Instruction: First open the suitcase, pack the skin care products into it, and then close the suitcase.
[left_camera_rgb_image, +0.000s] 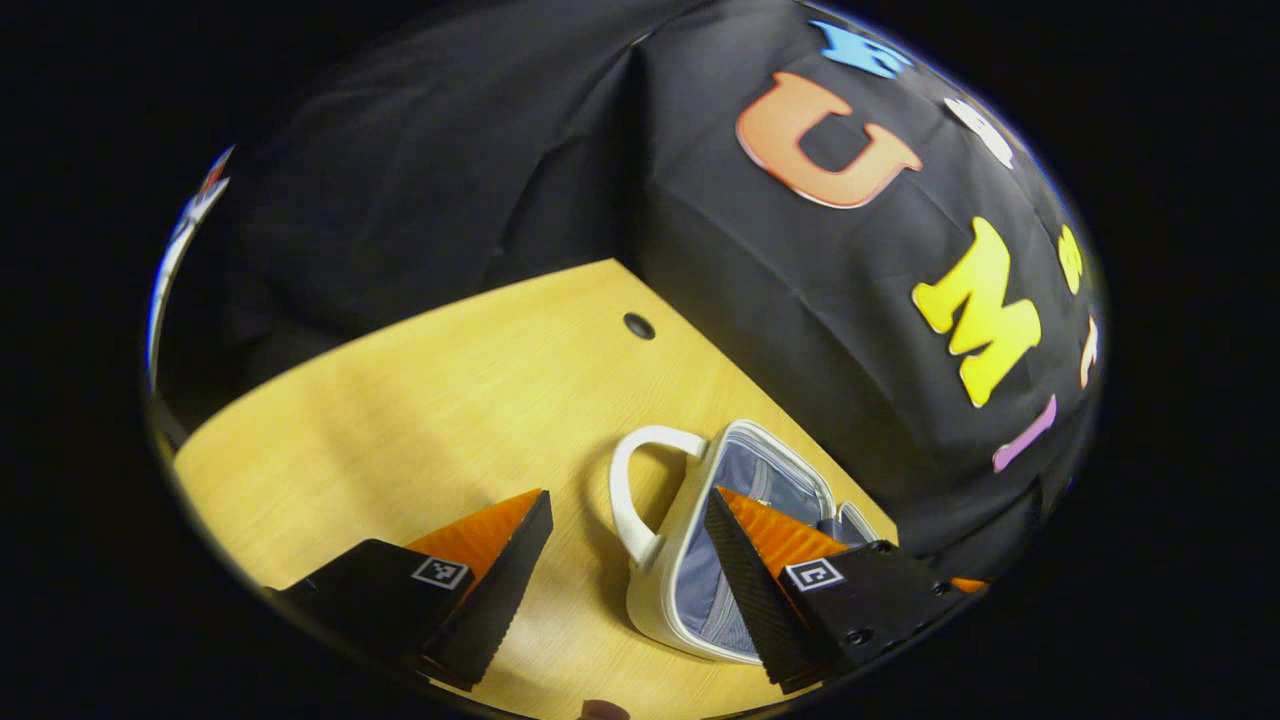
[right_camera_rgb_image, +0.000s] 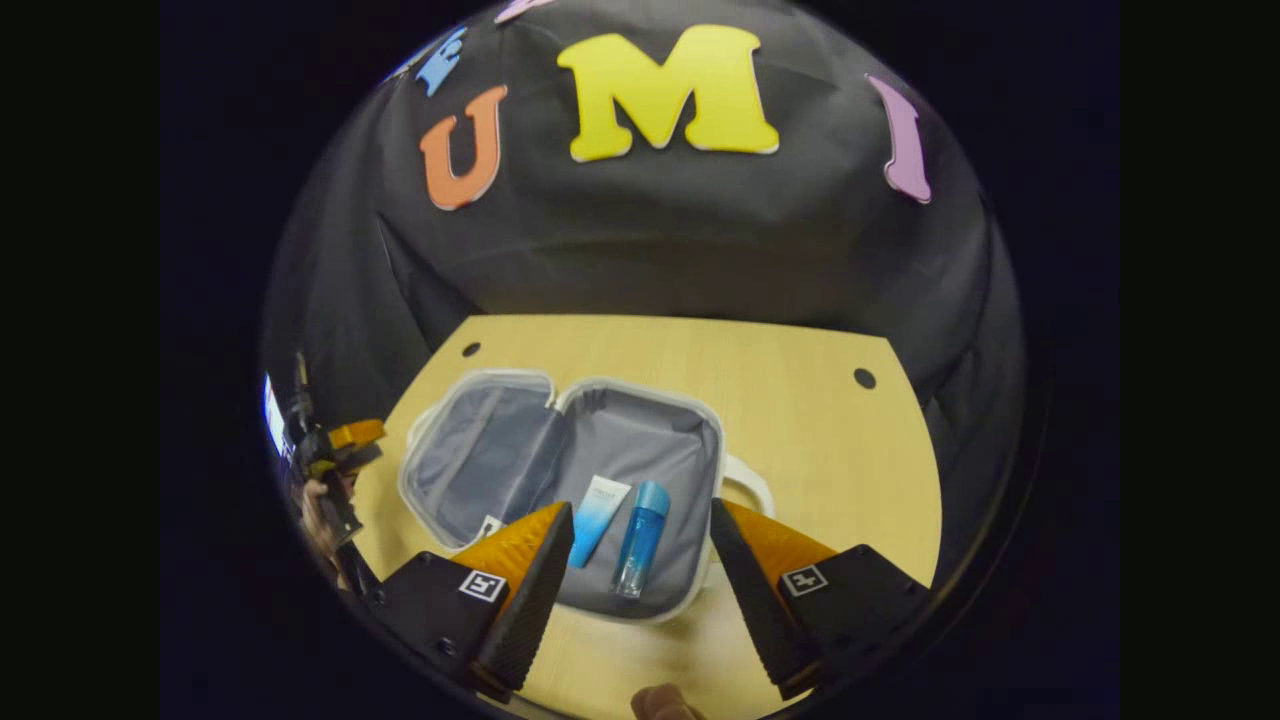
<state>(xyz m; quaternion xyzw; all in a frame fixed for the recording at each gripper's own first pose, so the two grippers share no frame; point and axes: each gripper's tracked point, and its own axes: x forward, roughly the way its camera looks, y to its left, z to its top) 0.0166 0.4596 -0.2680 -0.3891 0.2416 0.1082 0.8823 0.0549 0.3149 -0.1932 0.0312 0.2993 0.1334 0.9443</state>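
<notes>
In the right gripper view, the suitcase (right_camera_rgb_image: 560, 470) lies open on the table (right_camera_rgb_image: 800, 420), its two halves side by side. In the right half lie a tube (right_camera_rgb_image: 598, 518) and, just right of it, a bottle (right_camera_rgb_image: 640, 535). The handle (right_camera_rgb_image: 745, 480) juts from the right edge. The booth wall (right_camera_rgb_image: 680, 250) stands behind the table.

From the left gripper view I look down at a tilt across the wooden table (left_camera_rgb_image: 450, 420), close beside the open suitcase (left_camera_rgb_image: 700, 560). My right gripper view faces the booth wall squarely from above the suitcase (right_camera_rgb_image: 560, 470). Both share suitcase and table (right_camera_rgb_image: 800, 420).
</notes>
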